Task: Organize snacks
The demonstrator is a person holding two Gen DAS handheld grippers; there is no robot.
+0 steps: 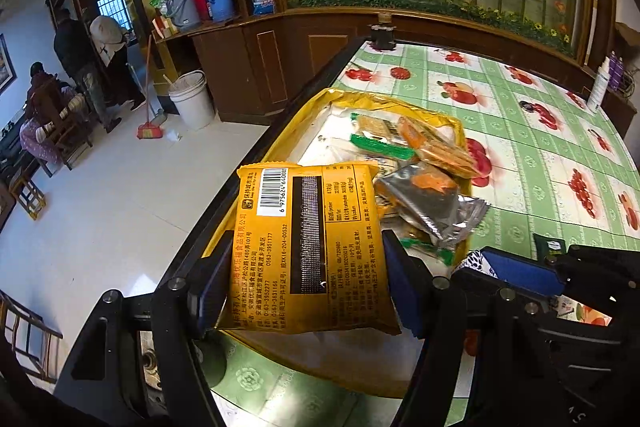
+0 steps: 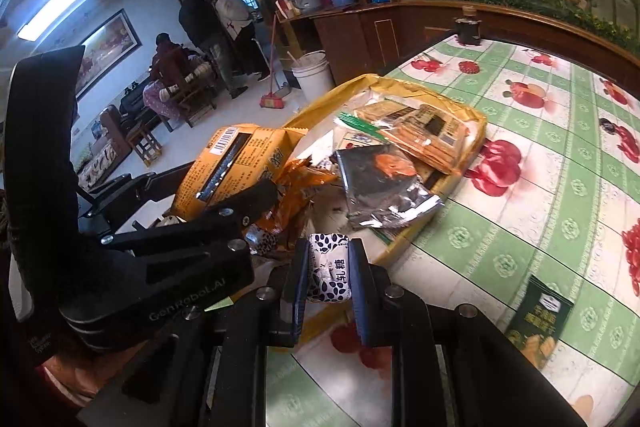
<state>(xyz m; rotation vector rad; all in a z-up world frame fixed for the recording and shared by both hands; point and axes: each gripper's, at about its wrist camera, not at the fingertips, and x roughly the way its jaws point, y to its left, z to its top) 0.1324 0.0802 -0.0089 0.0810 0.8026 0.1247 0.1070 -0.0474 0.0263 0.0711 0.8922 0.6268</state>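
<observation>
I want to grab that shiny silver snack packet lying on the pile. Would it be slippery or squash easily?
Probably a bit slippery: the silver packet has glossy foil that reflects light. It looks thin and crinkled, so it would likely bend and flop rather than stay stiff. It seems flat and light, resting loosely on other snacks in the yellow bag, so a push might slide it.

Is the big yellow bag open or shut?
Open. The yellow bag lies flat on the table with its mouth spread wide, and loose snack packets show inside it.
</observation>
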